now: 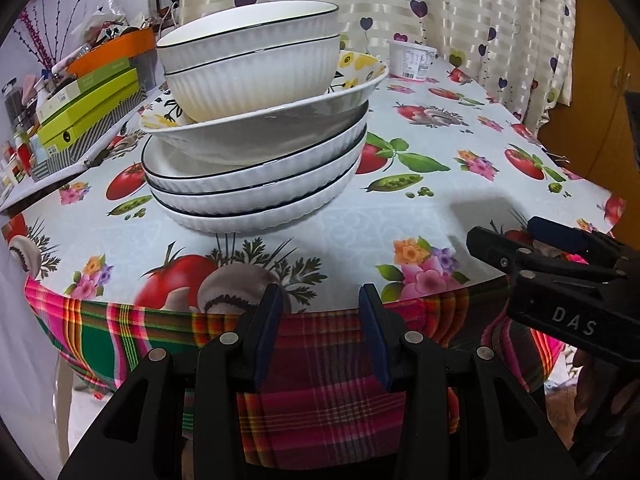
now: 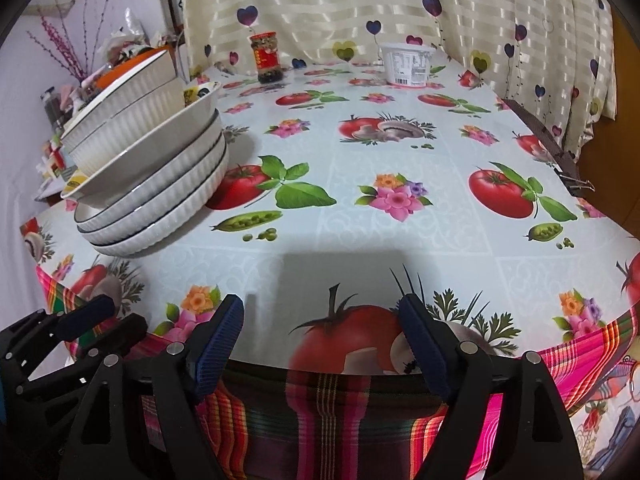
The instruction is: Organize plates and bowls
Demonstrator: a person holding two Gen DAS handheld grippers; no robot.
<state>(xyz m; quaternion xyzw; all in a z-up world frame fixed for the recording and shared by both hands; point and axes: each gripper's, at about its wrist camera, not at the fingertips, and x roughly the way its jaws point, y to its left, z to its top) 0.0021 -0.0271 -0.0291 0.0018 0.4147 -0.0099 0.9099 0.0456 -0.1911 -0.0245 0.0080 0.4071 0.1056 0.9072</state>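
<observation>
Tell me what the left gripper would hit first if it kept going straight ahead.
Probably the stack of dishes; the open left gripper points over the table edge toward it, nothing between.

A stack of dishes [image 1: 256, 140] stands on the worktop [image 2: 360, 240] near its front edge (two bowls [image 1: 252, 60] on top, plates [image 1: 256, 184] beneath). A tub [image 2: 408, 64] and a jar [image 2: 266, 58] stand behind, by the curtain [image 2: 360, 8]; boxes [image 1: 88, 108] lie left.

Raised letters "DAS" stand on the black plastic right tongs [image 1: 520, 236]; the white tub's [image 2: 408, 64] label print is too small to read.
</observation>
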